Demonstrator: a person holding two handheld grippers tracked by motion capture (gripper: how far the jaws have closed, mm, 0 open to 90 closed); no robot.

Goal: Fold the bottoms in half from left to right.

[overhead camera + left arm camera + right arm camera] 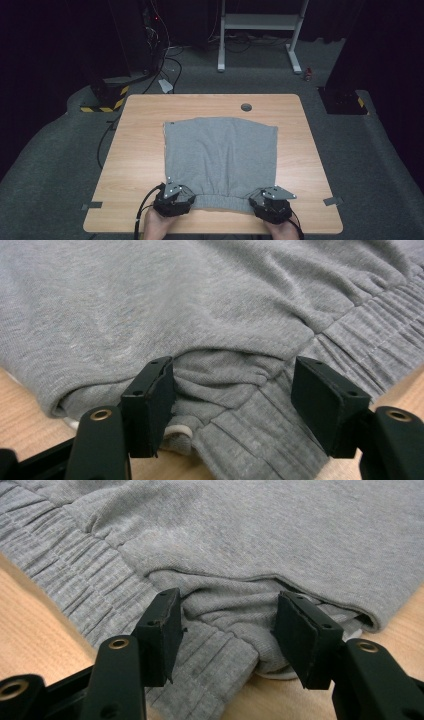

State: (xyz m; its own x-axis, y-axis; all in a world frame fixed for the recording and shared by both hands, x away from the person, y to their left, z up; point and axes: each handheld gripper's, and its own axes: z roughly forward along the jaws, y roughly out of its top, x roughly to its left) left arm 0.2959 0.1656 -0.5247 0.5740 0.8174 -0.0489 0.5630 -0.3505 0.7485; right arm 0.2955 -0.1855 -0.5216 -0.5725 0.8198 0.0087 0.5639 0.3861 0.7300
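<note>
Grey shorts (pixel 220 157) lie flat on the middle of the wooden table (pixel 135 150), elastic waistband (pixel 220 201) along the near edge, leg hems toward the far edge. At the near left corner of the garment, the left gripper (pixel 174 200) stands with its jaws apart astride the gathered waistband corner (pixel 225 385); cloth sits between the pads, but no pinch on it is evident. The fabric reads as soft, light knit jersey, limp and prone to bunching and sagging; judged best taken at the ribbed waistband corners, where the doubled material gives firmer purchase. At the near right corner, the right gripper (pixel 272 204) likewise straddles its waistband corner (pixel 230 620), jaws apart, not clamped. Bare tabletop runs down the left and right edges and across the far edge, broken only by a cable grommet (pixel 246 107); room for lifting or folding forward appears ample.
</note>
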